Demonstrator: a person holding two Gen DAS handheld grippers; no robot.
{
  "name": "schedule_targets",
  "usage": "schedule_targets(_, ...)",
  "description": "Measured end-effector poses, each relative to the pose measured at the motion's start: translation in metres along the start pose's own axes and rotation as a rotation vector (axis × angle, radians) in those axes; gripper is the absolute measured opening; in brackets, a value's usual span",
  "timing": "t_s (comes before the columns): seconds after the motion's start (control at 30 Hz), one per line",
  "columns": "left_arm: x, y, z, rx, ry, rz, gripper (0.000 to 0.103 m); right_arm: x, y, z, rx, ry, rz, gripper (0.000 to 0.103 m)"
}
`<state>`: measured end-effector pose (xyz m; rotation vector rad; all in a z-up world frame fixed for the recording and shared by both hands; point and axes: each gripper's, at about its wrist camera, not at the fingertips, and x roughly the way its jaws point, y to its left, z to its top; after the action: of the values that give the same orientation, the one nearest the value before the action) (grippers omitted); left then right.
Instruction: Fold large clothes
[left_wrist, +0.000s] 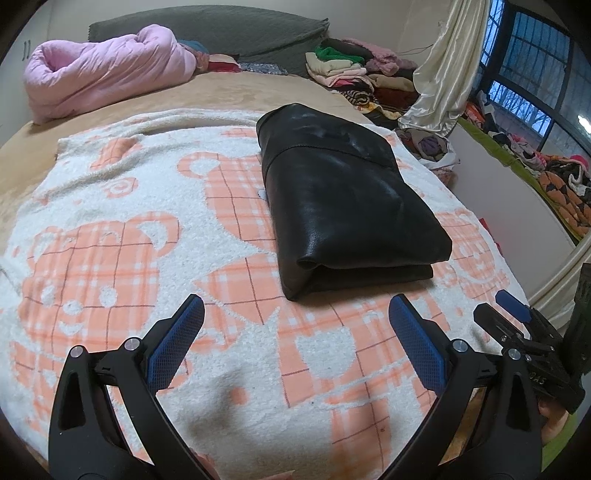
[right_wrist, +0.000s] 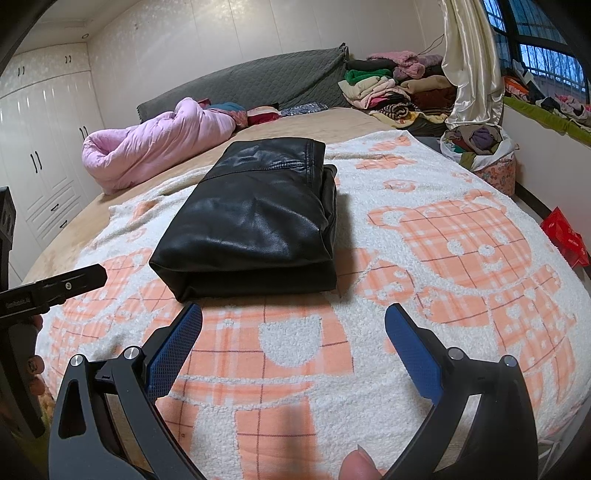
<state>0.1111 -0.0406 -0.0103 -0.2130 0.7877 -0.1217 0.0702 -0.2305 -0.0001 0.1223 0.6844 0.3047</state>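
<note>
A black leather garment (left_wrist: 343, 199) lies folded into a thick rectangle on the white and orange bear-print blanket (left_wrist: 129, 240). In the right wrist view the same folded garment (right_wrist: 255, 218) rests ahead and a little left of centre on the blanket (right_wrist: 461, 240). My left gripper (left_wrist: 295, 306) hovers open just short of the garment's near edge, nothing between its blue pads. My right gripper (right_wrist: 293, 314) is open too, close in front of the bundle, holding nothing. The right gripper's body (left_wrist: 524, 332) shows at the left view's right edge.
A pink quilt (left_wrist: 103, 70) is bunched at the head of the bed by a grey headboard (left_wrist: 221, 26). Stacked clothes (left_wrist: 354, 70) and a cream curtain (left_wrist: 443, 62) stand at the far right. A bag of clothes (right_wrist: 484, 155) sits beside the bed.
</note>
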Motion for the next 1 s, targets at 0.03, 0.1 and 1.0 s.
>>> schedule_targets(0.03, 0.000, 0.000, 0.000, -0.001, 0.000, 0.001, 0.094, 0.000, -0.001, 0.000, 0.000, 0.000, 0.001, 0.099)
schedule_targets(0.1, 0.000, 0.000, -0.001, -0.003, 0.001, 0.001, 0.094, 0.000, -0.001, -0.001, -0.001, 0.000, -0.003, 0.099)
schedule_targets(1.0, -0.015, 0.068, 0.001, -0.138, 0.054, 0.011, 0.094, -0.089, -0.109, -0.019, 0.198, -0.115, -0.272, 0.099)
